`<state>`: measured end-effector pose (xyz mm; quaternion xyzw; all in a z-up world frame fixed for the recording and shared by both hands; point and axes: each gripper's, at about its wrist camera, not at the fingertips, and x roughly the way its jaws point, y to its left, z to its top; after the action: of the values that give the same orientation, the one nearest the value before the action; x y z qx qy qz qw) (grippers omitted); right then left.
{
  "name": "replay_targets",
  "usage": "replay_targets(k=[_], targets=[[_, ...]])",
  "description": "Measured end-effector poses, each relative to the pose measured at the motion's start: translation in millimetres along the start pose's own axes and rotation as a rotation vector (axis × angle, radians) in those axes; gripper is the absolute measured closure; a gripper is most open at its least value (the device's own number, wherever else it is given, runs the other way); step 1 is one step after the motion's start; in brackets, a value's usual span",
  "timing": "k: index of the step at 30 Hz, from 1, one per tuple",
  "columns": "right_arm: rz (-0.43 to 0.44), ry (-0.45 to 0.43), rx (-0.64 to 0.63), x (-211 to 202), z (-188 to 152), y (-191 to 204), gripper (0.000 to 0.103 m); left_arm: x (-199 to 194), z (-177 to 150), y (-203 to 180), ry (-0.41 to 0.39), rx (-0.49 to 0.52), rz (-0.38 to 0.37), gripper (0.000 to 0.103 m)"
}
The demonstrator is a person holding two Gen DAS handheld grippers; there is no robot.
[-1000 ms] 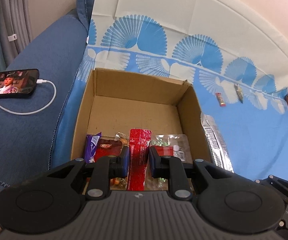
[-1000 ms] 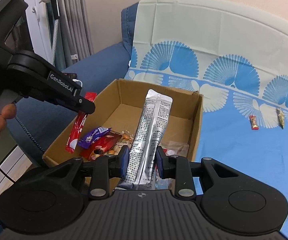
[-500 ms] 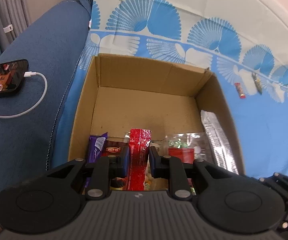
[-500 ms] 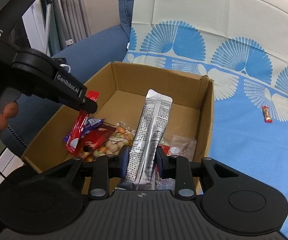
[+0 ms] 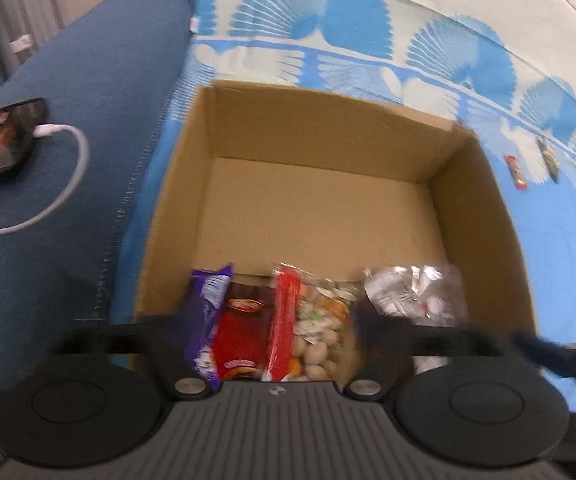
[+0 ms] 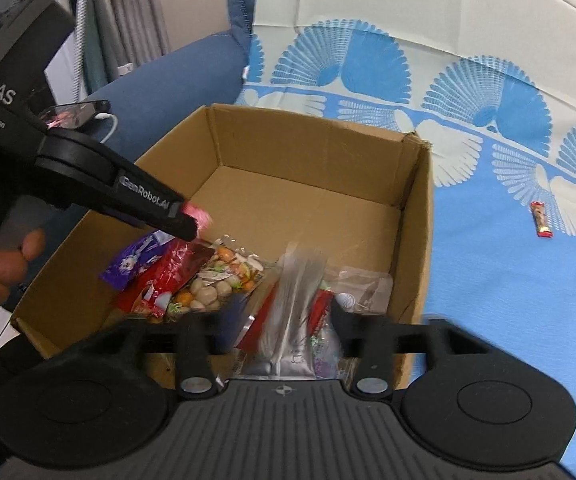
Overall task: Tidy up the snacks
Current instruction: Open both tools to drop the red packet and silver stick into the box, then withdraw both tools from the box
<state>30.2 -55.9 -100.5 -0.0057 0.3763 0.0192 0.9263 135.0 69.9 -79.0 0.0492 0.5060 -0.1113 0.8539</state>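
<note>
An open cardboard box [image 5: 471, 216] sits on the blue cloth. At its near end lie a purple packet [image 5: 208, 304], a red packet [image 5: 244, 328], a bag of mixed nuts [image 5: 319, 332] and a clear packet [image 5: 411, 292]. My left gripper [image 5: 280, 316] hangs over them, jaws opening wide, with the red stick packet [image 5: 286, 320] loose between them and touching neither pad. My right gripper [image 6: 284, 312] is also opening over the box; the long silver packet [image 6: 299, 300] is a blur between its jaws, free of the pads. The left gripper [image 6: 184, 224] shows at the left of the right wrist view.
A phone [image 5: 0, 140] on a white cable lies on the blue sofa arm, left of the box. A small red bar [image 5: 515, 172] and a dark wrapped snack [image 5: 547, 158] lie on the cloth to the right. A person's hand [image 6: 0, 276] holds the left gripper.
Both grippers have sunk closer to the box and spread their jaws. The red stick and the silver packet, gripped before, are now loose between the jaws.
</note>
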Motion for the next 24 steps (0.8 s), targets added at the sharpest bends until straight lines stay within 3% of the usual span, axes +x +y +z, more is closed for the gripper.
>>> replay_targets(k=[1, 14, 24], targets=[[-0.015, -0.008, 0.003, -1, 0, 1, 0.024, -3, -2, 3, -0.018, -0.02, 0.019, 0.0], [-0.001, 0.025, 0.054, -34, -15, 11, 0.01, -33, -48, 8, 0.061, 0.005, 0.011, 0.0], [-0.003, 0.014, 0.07, -76, -33, 25, 0.008, -77, -88, -1, 0.022, 0.008, 0.044, 0.0]])
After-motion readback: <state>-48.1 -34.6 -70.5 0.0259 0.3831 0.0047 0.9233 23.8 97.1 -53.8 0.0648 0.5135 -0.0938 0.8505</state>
